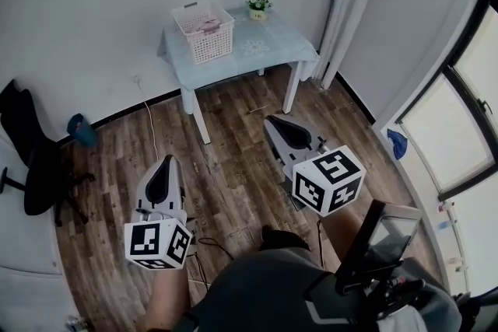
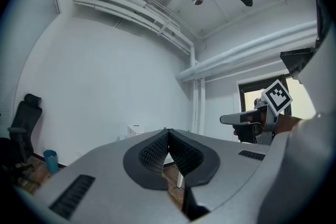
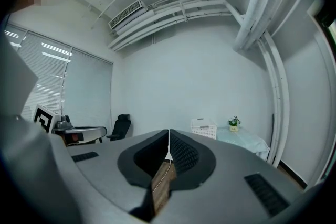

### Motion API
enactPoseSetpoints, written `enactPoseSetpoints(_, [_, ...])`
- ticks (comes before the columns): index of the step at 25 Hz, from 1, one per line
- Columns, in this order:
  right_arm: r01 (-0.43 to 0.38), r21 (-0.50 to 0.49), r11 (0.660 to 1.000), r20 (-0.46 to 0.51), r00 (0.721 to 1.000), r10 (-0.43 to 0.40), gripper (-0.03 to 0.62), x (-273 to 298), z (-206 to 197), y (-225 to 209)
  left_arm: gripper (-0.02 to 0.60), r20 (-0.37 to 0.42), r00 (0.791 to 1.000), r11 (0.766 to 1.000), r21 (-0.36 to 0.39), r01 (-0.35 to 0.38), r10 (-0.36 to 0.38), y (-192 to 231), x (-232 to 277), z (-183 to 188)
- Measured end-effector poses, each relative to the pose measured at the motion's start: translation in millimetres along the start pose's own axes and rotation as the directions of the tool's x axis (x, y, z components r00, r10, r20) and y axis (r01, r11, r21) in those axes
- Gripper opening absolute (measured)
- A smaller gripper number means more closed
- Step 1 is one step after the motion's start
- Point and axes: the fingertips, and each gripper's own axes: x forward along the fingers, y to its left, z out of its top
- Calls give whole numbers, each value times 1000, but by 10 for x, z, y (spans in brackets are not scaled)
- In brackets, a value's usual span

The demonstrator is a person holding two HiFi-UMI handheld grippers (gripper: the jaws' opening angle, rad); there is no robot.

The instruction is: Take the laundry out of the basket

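Note:
A white laundry basket (image 1: 204, 33) stands on the left part of a small table (image 1: 264, 47) against the far wall, with pinkish laundry (image 1: 207, 26) inside. The right gripper view shows the basket (image 3: 203, 128) far off, and in the left gripper view it (image 2: 135, 129) is small. Both grippers hover over the wooden floor, well short of the table and pointing toward it. My left gripper (image 1: 166, 160) is shut and holds nothing; its pads meet (image 2: 167, 130). My right gripper (image 1: 271, 120) is likewise shut and holds nothing (image 3: 168, 132).
A small flower pot (image 1: 259, 5) sits at the table's back edge. A black office chair (image 1: 31, 155) and a blue bin (image 1: 80, 130) stand at the left wall. A white cable (image 1: 150, 124) runs across the floor. Glass doors (image 1: 455, 128) line the right side.

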Motion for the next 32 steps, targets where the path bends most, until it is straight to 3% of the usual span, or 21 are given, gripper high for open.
enactPoseSetpoints(6, [-23,-13,1000,37,999,24,18,428,136,-200,8,1,1000,1000,13,9,-9,183,389,32])
enactPoseSetpoints(15, [-82,-31,996,54,995,83,18,1257,357,-787,8,11,999,999,42,-32,32,517,1346,218])
enactPoseSetpoints(32, [-206,-47,977,17,978,207,20,2465,351,-1831,8,-84,990,991,88,-105,112,836,2818,121])
